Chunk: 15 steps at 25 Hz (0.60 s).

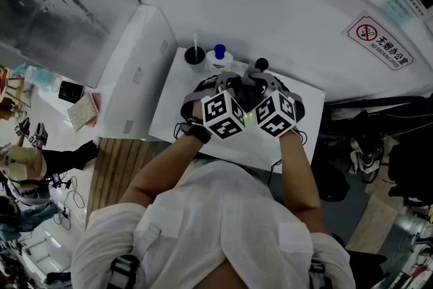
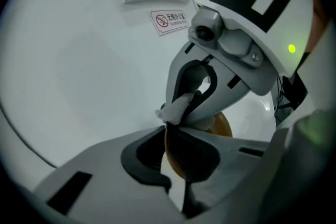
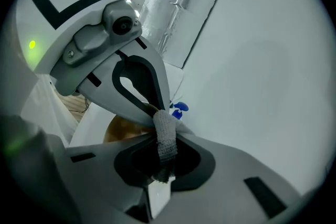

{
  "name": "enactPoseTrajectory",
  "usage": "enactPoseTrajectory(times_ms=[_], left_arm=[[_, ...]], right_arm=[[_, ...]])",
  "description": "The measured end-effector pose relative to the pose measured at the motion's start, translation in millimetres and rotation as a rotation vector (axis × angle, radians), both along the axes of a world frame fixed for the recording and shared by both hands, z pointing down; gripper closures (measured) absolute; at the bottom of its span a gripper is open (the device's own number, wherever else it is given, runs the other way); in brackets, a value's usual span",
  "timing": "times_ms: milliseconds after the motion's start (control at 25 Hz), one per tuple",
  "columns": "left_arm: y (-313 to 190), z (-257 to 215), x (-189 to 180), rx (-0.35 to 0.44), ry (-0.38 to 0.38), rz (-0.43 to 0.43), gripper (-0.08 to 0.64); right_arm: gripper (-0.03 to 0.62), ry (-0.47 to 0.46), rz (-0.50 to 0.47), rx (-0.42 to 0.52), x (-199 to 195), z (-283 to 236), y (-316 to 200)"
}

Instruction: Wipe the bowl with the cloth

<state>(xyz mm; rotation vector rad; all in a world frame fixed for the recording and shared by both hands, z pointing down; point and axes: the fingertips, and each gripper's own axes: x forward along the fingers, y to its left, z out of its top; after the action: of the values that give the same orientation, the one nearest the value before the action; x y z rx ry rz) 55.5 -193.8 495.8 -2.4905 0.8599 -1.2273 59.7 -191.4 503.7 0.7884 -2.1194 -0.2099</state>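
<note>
1. left gripper (image 2: 168, 129): jaws clenched on the thin rim of the bowl, which stands edge-on between them. its marker cube sits on the left in the head view, touching or almost touching the right one.
2. bowl (image 2: 222, 124): amber-brown and shallow, gripped at its rim by the left gripper. it is held between the two grippers over the table. in the head view the grippers cover it. the right gripper view shows part of its inner face low behind the left gripper's jaws.
3. right gripper (image 3: 164, 131): jaws closed on the cloth, tips pointed straight at the left gripper's tips and just beside them.
4. cloth (image 3: 165, 140): a small whitish knitted piece pinched in the right gripper. one end sticks out past the tips, the rest hangs back into the hollow between the jaws. in the left gripper view its free end lies at the bowl's rim, right where the left jaws bite.
5. table (image 1: 177, 103): white, set against a white wall, below both grippers.
6. cup (image 1: 195, 57): dark, with a pale stick standing in it, at the table's far left corner.
7. bottle (image 1: 218, 59): white with a blue cap, just beside the cup.
8. sign (image 1: 379, 42): no-smoking notice on the wall, well to the right.
</note>
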Motion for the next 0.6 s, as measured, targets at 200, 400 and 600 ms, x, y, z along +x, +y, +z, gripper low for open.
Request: enactPoseTrajectory(times_ms=[200,400,600], left_arm=[[3,-1,0,-0.01,0.002,-0.002,0.545],[3,-5,-4,0.006,0.076,-0.05,0.546],[3,-11,-12,0.009,0.184,-0.122,0.546]], right_arm=[[0.541,0.005,-0.004,-0.004,1,1,1],[0.541,-0.07,0.049,0.011,3,-2,-2],[0.541,-0.208,0.151,0.019,11,-4,-3]])
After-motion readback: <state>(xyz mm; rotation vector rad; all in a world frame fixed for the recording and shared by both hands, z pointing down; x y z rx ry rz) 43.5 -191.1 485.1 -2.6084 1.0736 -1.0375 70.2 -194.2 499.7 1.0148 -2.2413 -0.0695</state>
